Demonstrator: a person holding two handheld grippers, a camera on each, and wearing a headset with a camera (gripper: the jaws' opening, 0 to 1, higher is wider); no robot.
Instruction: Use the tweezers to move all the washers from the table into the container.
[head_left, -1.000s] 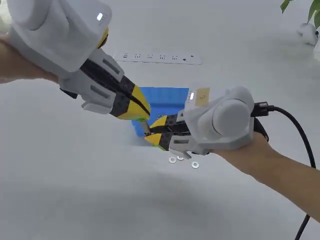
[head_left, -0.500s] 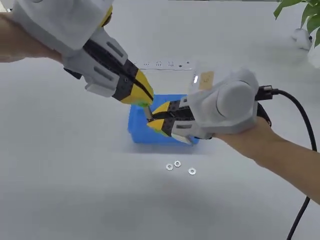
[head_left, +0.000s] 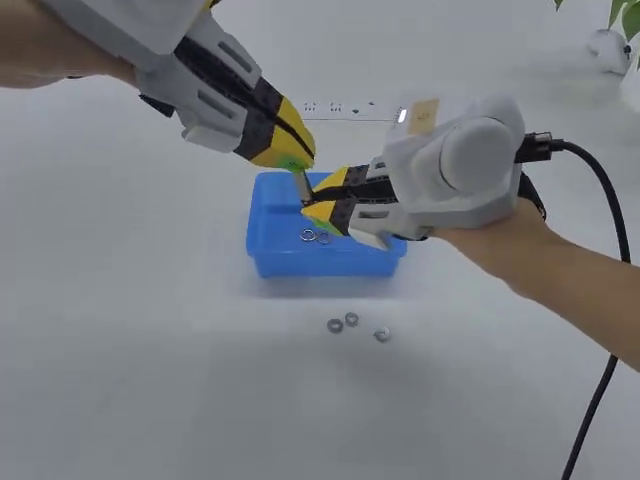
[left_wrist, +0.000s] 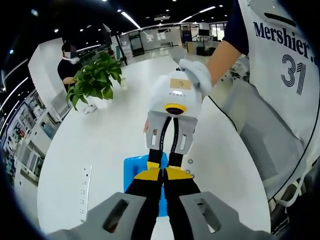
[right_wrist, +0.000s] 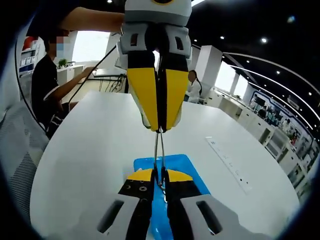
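Bright, even overhead light; fisheye-warped gripper views.

White left gripper (head_left: 296, 165), right gripper (head_left: 312, 208), yellow-black jaws.

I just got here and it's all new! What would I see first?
The left gripper and right gripper, white with yellow fingers, meet tip to tip above a blue plastic container mid-table, both pinching thin metal tweezers. Three small silver washers lie on the white table just in front of it, and two more washers sit inside.
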